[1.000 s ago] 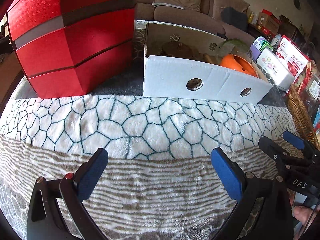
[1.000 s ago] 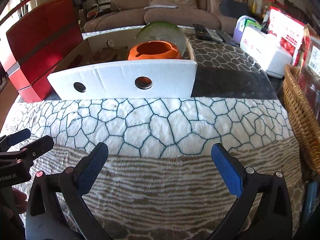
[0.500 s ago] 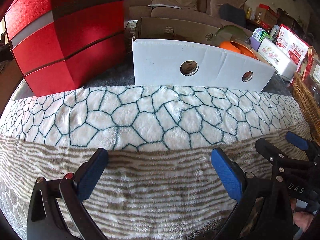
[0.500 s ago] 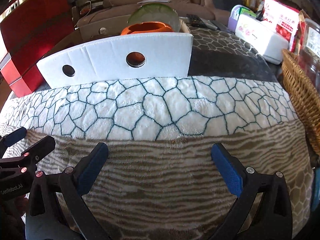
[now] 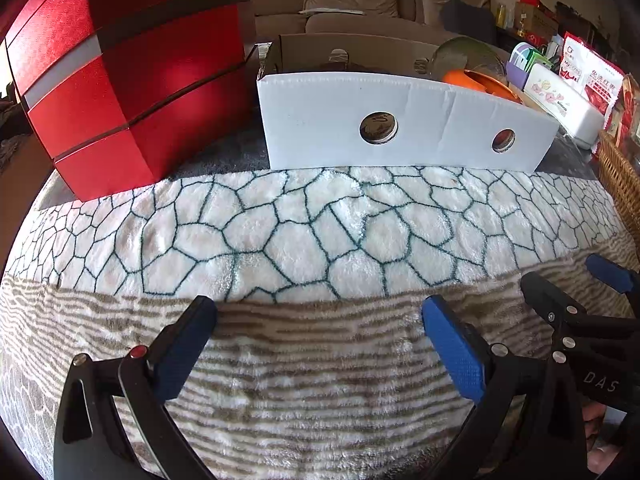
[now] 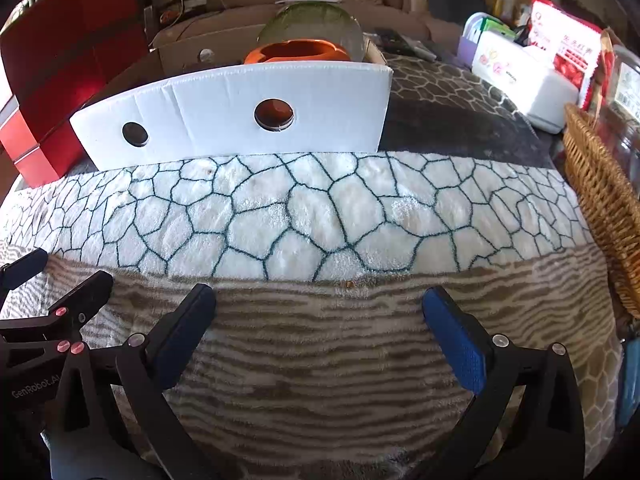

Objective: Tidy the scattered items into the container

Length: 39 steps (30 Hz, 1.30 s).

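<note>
- I hold both grippers low over the near edge of the table, side by side and empty; I judge this a rest pose, since nothing loose lies on the blanket in front of them.
- Left gripper: its two blue fingers are spread wide with only blanket between them.
- Right gripper: its two fingers are likewise spread, gripping nothing. Each gripper shows at the edge of the other's view, so they sit just beside one another.
- The box, one only, stands toward the far edge of the table, its white wall facing me with two round holes in it.
- In the box I count one orange bowl and one green plate leaning upright behind it, at the box's right end. Something dark shows further left inside; I cannot tell what.
- I count no scattered items left on the blanket, so I judge the tidying done or nearly so.
- Beside the box: one red case just to its left, one wicker basket at the right edge, one white tissue box behind that.
</note>
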Each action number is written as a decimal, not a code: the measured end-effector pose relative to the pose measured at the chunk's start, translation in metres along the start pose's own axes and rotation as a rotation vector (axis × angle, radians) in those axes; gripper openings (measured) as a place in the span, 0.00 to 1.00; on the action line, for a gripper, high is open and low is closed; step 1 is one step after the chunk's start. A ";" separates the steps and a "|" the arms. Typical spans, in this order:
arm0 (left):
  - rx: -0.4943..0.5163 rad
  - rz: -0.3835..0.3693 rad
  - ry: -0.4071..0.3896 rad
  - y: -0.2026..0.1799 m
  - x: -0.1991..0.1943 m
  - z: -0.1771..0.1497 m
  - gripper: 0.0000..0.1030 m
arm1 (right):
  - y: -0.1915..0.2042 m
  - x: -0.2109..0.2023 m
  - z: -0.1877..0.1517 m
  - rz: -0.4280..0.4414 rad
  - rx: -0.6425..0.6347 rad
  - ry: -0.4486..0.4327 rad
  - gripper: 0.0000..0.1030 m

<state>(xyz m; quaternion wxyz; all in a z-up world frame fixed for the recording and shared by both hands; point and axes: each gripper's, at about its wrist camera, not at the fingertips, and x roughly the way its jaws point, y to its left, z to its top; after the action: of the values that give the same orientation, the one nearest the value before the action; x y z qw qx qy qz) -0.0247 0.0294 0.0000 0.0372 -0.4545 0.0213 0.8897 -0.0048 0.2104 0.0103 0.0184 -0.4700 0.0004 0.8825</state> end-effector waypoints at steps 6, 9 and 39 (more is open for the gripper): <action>-0.014 0.006 0.000 0.000 0.000 -0.001 1.00 | 0.000 0.001 0.000 0.005 -0.001 0.000 1.00; -0.035 0.015 0.001 0.000 0.002 -0.001 1.00 | 0.000 0.001 0.000 0.005 0.000 0.000 1.00; -0.034 0.016 0.001 -0.001 0.002 0.000 1.00 | 0.000 0.001 0.000 0.006 0.000 0.000 1.00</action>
<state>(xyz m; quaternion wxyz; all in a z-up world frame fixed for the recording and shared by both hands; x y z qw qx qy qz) -0.0256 0.0304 -0.0014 0.0223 -0.4551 0.0096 0.8901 -0.0056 0.2108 0.0099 0.0159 -0.4698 0.0019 0.8826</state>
